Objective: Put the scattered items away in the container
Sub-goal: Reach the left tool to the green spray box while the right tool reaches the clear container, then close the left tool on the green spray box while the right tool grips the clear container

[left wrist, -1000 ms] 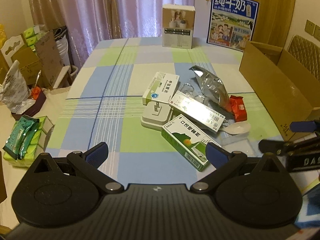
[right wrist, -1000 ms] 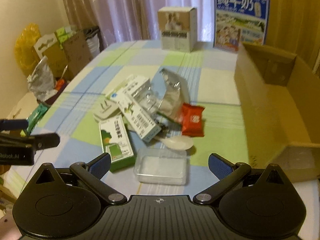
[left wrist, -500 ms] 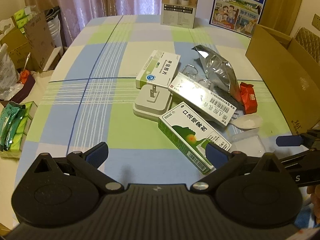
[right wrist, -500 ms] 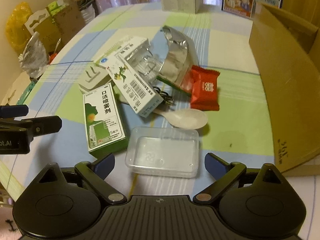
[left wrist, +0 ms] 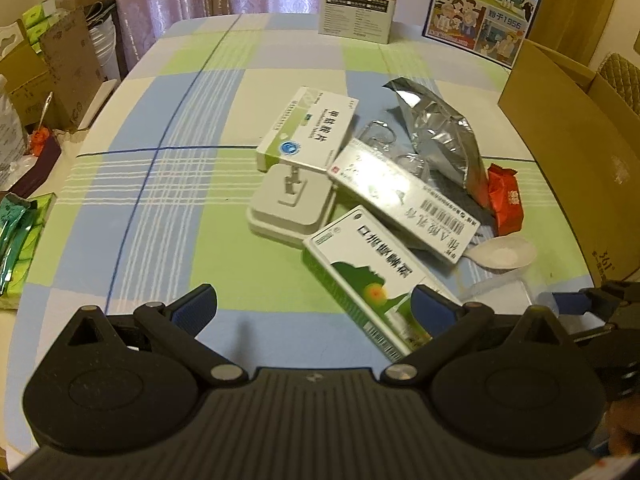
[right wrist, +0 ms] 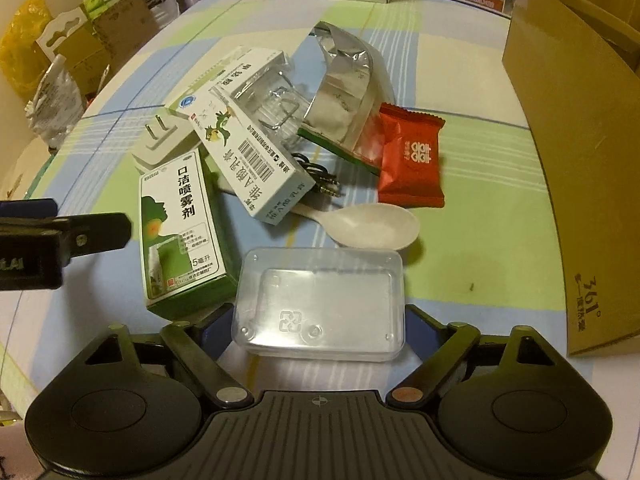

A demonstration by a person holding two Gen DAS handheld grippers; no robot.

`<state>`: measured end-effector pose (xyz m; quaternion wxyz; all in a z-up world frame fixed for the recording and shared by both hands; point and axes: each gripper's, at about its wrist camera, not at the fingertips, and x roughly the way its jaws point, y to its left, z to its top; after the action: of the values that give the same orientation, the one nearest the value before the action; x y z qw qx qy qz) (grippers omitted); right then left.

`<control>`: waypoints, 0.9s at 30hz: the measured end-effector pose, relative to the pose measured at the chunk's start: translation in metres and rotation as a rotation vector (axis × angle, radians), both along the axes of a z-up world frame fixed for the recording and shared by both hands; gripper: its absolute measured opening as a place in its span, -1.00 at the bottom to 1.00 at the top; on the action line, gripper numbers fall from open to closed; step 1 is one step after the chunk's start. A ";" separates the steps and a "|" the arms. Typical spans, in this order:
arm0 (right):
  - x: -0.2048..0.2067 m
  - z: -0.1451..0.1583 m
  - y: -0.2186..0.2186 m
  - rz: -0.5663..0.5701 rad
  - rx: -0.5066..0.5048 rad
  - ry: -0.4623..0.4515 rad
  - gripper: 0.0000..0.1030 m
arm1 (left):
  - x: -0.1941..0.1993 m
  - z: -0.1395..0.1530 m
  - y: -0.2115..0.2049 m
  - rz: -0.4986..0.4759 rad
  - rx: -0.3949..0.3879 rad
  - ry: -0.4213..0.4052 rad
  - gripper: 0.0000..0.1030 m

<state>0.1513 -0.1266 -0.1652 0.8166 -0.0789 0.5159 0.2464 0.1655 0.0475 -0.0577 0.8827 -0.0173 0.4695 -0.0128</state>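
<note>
A pile of items lies on the checked tablecloth: a green spray box (left wrist: 360, 276) (right wrist: 180, 232), two white medicine boxes (left wrist: 308, 128) (right wrist: 248, 152), a white plug (left wrist: 288, 204), a silver foil bag (left wrist: 440, 136) (right wrist: 344, 92), a red snack packet (right wrist: 412, 156), a white spoon (right wrist: 372, 224) and a clear plastic box (right wrist: 320, 304). An open cardboard box (right wrist: 576, 120) (left wrist: 576, 160) stands at the right. My right gripper (right wrist: 318, 320) is open with its jaws on either side of the clear plastic box. My left gripper (left wrist: 314, 306) is open and empty above the near end of the green box.
A white carton (left wrist: 360, 4) and a blue milk carton (left wrist: 484, 8) stand at the table's far end. Cardboard and bags (left wrist: 44, 72) crowd the floor to the left. The table's left edge (left wrist: 52, 208) is close.
Both grippers have moved forward and down toward the pile. The right gripper's open jaws now straddle the clear plastic box; the left now hangs over the green box.
</note>
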 end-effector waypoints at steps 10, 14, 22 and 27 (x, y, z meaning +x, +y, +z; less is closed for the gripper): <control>-0.002 0.007 -0.013 -0.028 -0.005 -0.040 0.64 | 0.028 -0.016 -0.025 -0.030 -0.032 0.054 0.83; 0.000 0.001 -0.017 -0.043 -0.002 -0.016 0.64 | 0.035 -0.024 -0.036 -0.054 -0.019 0.074 0.75; -0.005 0.000 -0.019 -0.032 0.006 -0.021 0.64 | 0.023 -0.026 -0.025 -0.096 0.004 0.092 0.30; -0.007 0.000 -0.019 -0.026 0.008 -0.030 0.64 | 0.010 -0.027 -0.011 -0.090 0.081 0.100 0.15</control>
<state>0.1443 -0.1457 -0.1655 0.8277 -0.0725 0.5036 0.2368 0.1758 0.0365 -0.0843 0.8567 0.0391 0.5133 -0.0327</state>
